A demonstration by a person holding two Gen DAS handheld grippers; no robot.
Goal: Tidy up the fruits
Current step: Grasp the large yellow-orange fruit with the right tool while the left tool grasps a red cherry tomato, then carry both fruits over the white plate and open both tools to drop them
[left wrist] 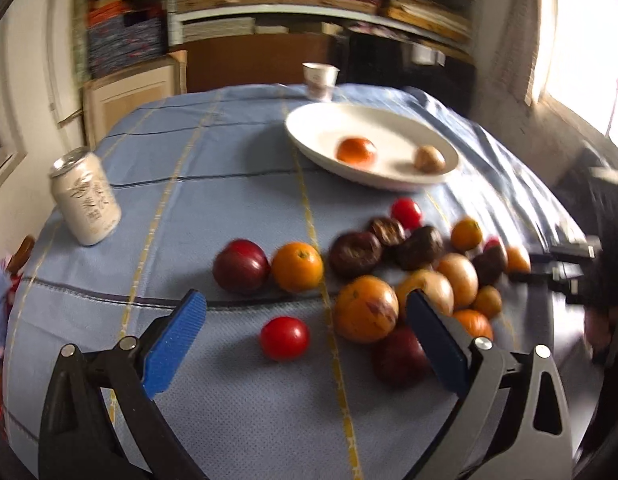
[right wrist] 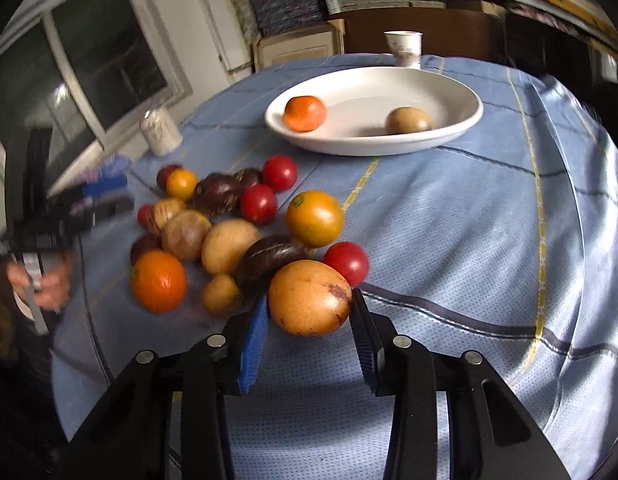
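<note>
Fruit in hand: a yellow-orange fruit (right wrist: 310, 297) with a purple blotch sits squarely between my right fingers (right wrist: 255, 332), at the lower centre of the right wrist view; both pads meet its sides, so I judge them clenched on it.
Its shape: nearly round, slightly wider than tall, its width running pad to pad.
Where it must go: the white plate (right wrist: 465, 120) lies straight ahead, in the upper centre of the frame, well apart from the fruit, already holding 1 orange (right wrist: 305, 113) and 1 tan fruit (right wrist: 408, 121).
Left fingers (left wrist: 177, 344): spread wide, holding nothing, a red tomato (left wrist: 285, 338) lying ahead between them, untouched.
Nearer hand: my right, I judge, since it has the fruit.
Pile: the rest of the fruit (right wrist: 229, 244) sits at centre left on the blue worktop (right wrist: 449, 220), just beside my grip.
</note>
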